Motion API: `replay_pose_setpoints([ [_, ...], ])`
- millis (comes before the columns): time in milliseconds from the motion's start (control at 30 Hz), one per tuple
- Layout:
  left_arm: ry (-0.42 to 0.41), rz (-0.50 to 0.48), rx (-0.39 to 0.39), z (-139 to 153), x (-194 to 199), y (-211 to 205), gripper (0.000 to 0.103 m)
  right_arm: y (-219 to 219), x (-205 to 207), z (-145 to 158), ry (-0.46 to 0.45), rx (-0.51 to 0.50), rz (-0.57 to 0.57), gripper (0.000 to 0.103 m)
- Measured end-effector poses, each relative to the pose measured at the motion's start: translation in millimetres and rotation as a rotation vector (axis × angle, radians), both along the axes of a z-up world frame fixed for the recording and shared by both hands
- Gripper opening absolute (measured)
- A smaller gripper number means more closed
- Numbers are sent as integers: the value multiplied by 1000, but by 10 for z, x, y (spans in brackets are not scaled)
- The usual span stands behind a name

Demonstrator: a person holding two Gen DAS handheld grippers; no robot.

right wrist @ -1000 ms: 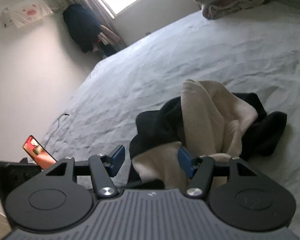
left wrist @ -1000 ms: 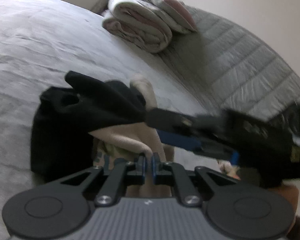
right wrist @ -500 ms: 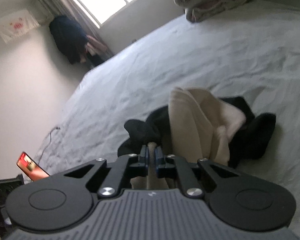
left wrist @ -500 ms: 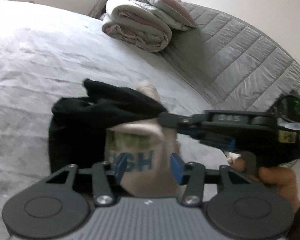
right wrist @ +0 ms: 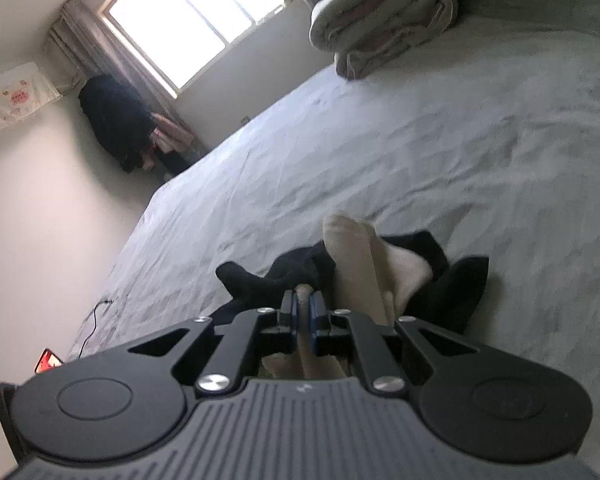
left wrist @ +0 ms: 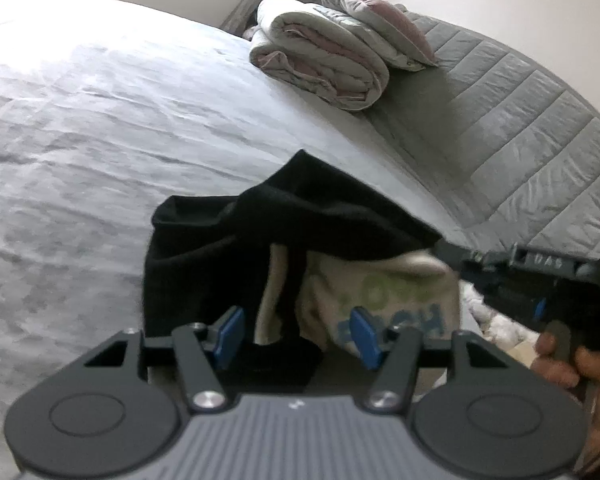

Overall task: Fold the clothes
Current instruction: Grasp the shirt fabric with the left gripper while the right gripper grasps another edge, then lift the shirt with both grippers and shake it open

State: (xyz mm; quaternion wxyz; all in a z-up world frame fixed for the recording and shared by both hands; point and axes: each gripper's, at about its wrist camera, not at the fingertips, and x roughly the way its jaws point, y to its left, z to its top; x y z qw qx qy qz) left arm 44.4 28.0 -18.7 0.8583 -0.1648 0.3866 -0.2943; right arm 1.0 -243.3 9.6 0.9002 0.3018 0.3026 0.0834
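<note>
A black-and-cream garment (left wrist: 283, 248) with blue and green lettering hangs bunched over the grey bed sheet (left wrist: 99, 128). My left gripper (left wrist: 295, 336) has its blue pads apart and its jaws are opening; cloth hangs between them without being pressed. In the left wrist view my right gripper (left wrist: 440, 246) comes in from the right and pinches the garment's upper edge. In the right wrist view my right gripper (right wrist: 303, 312) is shut on a cream fold of the garment (right wrist: 364, 256), whose black parts trail onto the sheet (right wrist: 420, 140).
A folded quilt (left wrist: 320, 68) and a pillow (left wrist: 376, 12) lie at the head of the bed by the padded grey headboard (left wrist: 520, 120). A window (right wrist: 191, 20), dark hanging clothes (right wrist: 115, 120), a cable (right wrist: 95, 316) and a phone (right wrist: 47, 360) show at the right wrist view's left.
My left gripper let go of the garment and opened. My right gripper closed on a cream fold and lifted it, rolling a little, so the garment now hangs from it.
</note>
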Motion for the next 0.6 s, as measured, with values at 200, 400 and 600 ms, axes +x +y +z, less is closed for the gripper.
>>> replay_pose_setpoints([
  [200,4,-52,31,-34,-64,-210,61,-94,-62,6,16,-72,-72,8],
  [400,-24,-22,74,-8,-70,-229,70,-151,-37,-41,80,-304,-173,8],
  [600,-58,11,210,-77,-20,-223,72,-354,62,-277,166,-305,-226,8],
])
